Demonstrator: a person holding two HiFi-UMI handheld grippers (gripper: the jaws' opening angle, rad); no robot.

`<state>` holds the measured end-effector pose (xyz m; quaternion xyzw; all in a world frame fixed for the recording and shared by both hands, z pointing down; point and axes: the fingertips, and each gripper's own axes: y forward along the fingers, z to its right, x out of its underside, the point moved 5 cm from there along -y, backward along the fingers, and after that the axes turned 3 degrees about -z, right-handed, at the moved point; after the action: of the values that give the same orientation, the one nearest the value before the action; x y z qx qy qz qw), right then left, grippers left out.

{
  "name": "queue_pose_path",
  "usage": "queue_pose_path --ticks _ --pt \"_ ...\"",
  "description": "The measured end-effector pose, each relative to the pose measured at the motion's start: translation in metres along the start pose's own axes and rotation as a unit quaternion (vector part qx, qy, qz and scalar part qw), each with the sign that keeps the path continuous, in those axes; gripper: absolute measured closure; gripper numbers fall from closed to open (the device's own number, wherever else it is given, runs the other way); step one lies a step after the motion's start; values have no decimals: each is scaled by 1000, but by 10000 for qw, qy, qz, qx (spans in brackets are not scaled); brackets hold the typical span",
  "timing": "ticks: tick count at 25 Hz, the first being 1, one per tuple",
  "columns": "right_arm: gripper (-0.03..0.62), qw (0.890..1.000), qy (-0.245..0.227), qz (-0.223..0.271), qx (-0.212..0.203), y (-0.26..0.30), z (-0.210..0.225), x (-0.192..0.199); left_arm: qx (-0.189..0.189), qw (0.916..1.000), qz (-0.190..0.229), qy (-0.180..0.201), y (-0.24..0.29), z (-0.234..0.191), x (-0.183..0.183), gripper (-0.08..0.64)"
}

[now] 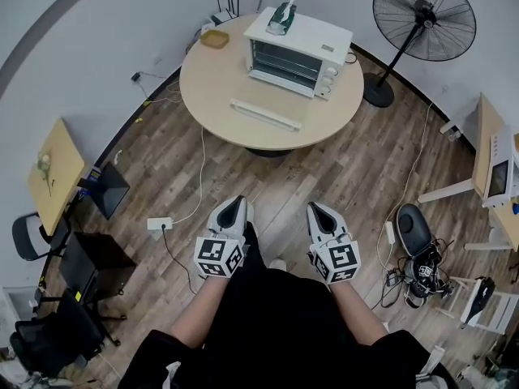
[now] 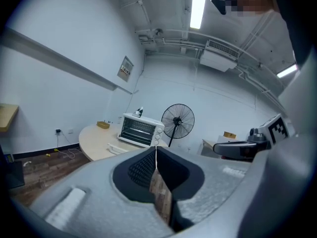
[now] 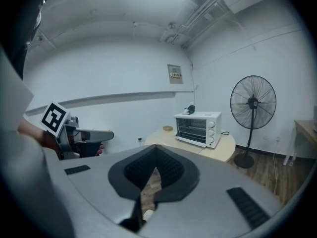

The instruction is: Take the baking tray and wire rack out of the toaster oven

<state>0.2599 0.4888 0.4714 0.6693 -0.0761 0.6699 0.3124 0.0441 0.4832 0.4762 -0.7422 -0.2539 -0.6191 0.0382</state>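
A white toaster oven (image 1: 298, 53) stands on a round wooden table (image 1: 219, 87), its glass door closed; the same toaster oven (image 2: 141, 129) appears far off in the left gripper view and again as a small toaster oven (image 3: 197, 128) in the right gripper view. Racks show dimly through the glass; I cannot make out the tray. My left gripper (image 1: 235, 207) and right gripper (image 1: 315, 210) are held side by side low in the head view, well short of the table, both shut and empty. The left gripper (image 2: 155, 151) and right gripper (image 3: 156, 150) tips meet in their own views.
A white bar-shaped object (image 1: 265, 114) lies on the table in front of the oven, a small tan tray (image 1: 215, 39) at its far left. A standing fan (image 1: 422, 19) is right of the table. Cables and a power strip (image 1: 159, 224) lie on the wood floor.
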Motion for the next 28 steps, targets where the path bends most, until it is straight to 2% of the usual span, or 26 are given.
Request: queue_pose_path --ticks 3,6,8,12,15,20,26,28 --pt "595 9999 26 -99 9 26 12 -5 74 9999 -45 -99 30 -18 -8 540" --pt "595 9993 132 -175 -317 62 14 -17 320 9989 -168 -308 64 -39 -20 540" --pt "595 9989 223 -180 -377 89 16 -34 484 9980 -215 -337 88 -53 -35 540" --pt "595 9997 166 -162 32 131 34 -67 811 9958 -280 -329 128 -78 -60 540" --pt "595 9986 342 -174 361 165 47 -85 929 9946 -289 -370 151 -107 -81 540" --pt "594 9956 758 -336 436 220 50 -98 1124 9920 -352 -465 184 -156 -101 540" --pt "595 9957 465 -347 716 270 49 -120 1265 9901 -459 -412 222 -205 -112 540" --pt "595 9946 542 -350 818 278 55 -123 1241 9902 -489 -425 235 -214 -115 540"
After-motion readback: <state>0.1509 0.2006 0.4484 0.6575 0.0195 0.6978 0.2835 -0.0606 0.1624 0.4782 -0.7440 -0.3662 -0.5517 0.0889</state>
